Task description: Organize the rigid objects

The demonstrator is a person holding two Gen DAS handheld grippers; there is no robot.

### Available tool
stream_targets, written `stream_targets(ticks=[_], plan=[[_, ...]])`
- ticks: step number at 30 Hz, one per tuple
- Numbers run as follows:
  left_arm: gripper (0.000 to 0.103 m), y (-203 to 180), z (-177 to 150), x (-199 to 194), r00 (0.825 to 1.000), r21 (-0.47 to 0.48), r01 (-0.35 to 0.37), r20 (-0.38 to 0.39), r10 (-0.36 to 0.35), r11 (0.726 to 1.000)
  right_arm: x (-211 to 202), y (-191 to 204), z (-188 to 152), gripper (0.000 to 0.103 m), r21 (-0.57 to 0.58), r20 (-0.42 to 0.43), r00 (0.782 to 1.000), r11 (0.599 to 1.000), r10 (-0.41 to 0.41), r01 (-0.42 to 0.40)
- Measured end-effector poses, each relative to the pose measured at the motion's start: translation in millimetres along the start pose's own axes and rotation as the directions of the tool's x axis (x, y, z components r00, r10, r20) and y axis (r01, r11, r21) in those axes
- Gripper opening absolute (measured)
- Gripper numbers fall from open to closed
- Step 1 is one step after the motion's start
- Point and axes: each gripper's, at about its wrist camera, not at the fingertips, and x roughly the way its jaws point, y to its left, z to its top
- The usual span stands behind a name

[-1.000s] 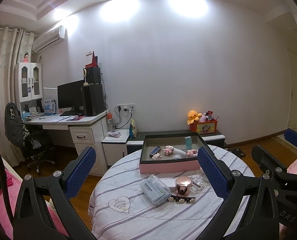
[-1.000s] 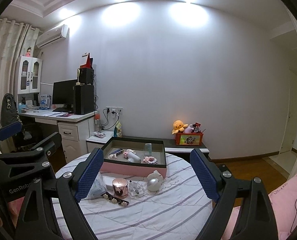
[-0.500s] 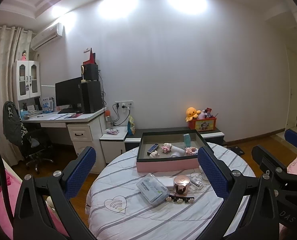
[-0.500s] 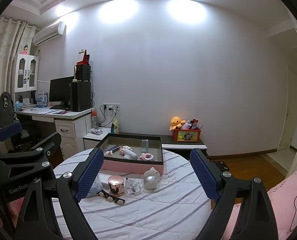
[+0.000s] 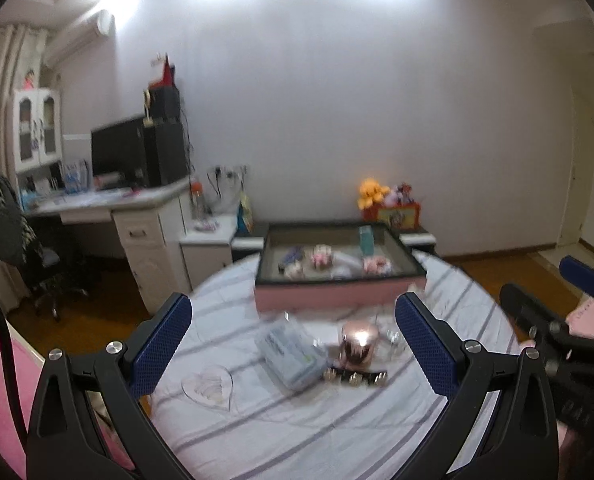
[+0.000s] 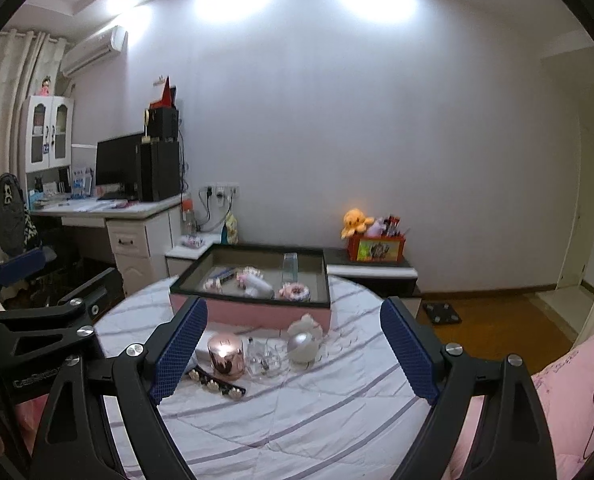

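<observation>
Now the loose items, a rose-gold cup [image 6: 227, 356], clear plastic box [image 5: 293, 356] and black hair clip [image 6: 217, 382], lie just in front of the pink tray [image 6: 253, 312], which has grown larger in both views than a second ago. Both tools have dropped closer and tilted downward. The left gripper [image 5: 293, 344] and right gripper [image 6: 293, 344] stand wide apart and hold nothing. Judgement: approach phase; no item has been grasped yet.
</observation>
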Motion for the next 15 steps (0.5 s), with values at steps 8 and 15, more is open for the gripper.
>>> stream_targets(ticks=[8, 15], plan=[[0.103, 17.4, -45.9, 65.0, 0.978, -0.001, -0.018, -0.207, 0.017, 1.000, 63.4, -13.8, -37.0, 0.090, 0.022, -0.170, 0.985, 1.000, -0.014, 0.018], [0.103, 24.0, -66.5, 111.3, 0.941, -0.052, 0.007, -0.337, -0.024, 0.999, 112.7, -23.3, -70.6, 0.090, 0.046, -0.315, 0.949, 0.999, 0.008, 0.006]])
